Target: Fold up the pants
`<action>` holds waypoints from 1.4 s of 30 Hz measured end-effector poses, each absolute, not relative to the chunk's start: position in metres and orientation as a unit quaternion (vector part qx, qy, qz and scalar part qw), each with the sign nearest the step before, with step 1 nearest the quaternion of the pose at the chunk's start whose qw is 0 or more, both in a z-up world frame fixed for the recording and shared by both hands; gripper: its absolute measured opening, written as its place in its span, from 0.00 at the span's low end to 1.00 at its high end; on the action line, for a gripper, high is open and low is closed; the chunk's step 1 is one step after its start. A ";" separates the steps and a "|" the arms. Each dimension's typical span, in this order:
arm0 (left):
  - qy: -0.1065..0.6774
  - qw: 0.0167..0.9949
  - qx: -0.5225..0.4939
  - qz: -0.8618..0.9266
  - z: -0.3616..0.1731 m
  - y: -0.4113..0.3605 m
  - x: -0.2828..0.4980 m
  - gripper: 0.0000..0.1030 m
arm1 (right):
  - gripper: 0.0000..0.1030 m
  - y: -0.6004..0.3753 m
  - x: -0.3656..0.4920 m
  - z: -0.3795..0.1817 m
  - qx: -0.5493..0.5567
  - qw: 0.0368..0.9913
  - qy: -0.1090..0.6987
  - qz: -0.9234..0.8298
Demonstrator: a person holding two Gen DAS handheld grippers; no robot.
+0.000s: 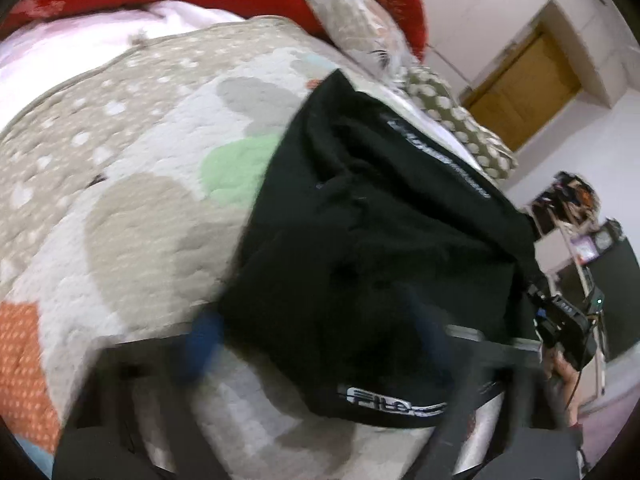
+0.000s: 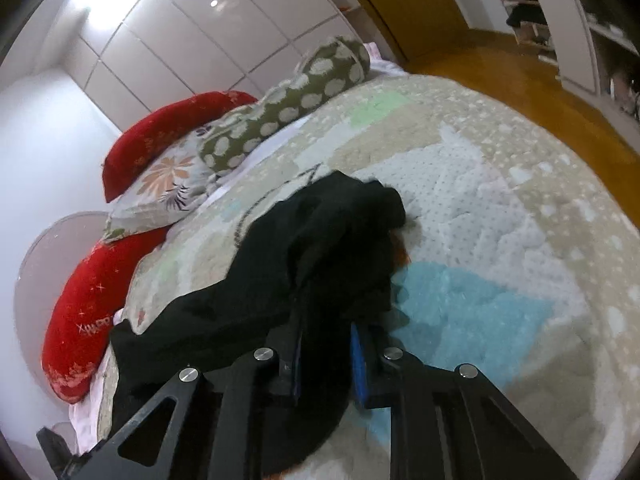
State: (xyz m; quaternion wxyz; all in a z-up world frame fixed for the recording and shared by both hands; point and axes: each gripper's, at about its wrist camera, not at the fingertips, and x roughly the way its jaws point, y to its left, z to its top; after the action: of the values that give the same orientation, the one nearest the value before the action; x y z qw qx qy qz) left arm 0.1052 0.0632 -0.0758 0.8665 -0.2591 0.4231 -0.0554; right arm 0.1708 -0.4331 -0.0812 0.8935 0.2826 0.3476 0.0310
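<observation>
The black pants point(image 2: 280, 280) are bunched on the quilt point(image 2: 500, 240), pinched closed in the right gripper point(image 2: 326, 352) for lifting. The left gripper point(image 1: 320, 344) straddles their near edge (blurred), so its grip cannot be told.

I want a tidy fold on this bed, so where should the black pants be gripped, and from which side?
Probably pinch the black pants at an outer edge rather than the heaped middle: the hem corner by the white logo, approached low from the near side of the quilt. The right hand-held gripper already clamps a bunched fold there.
</observation>
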 end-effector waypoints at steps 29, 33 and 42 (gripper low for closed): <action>0.441 0.867 -0.233 -0.012 -0.070 0.108 0.018 0.29 | 0.63 -0.387 -0.021 -0.050 0.326 0.849 0.383 0.161; 0.442 0.862 -0.246 -0.023 -0.073 0.115 0.019 0.29 | 0.63 -0.365 0.028 -0.085 0.372 0.814 0.416 0.160; 0.438 0.867 -0.236 -0.026 -0.075 0.115 0.021 0.32 | 0.14 -0.363 0.133 -0.049 0.332 0.863 0.357 0.132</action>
State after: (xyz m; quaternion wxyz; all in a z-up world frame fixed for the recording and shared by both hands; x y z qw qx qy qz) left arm 0.0211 0.1148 -0.0754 0.8671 -0.2360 0.4380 -0.0259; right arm 0.1328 -0.3630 -0.0488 0.8634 0.3316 0.3566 0.1320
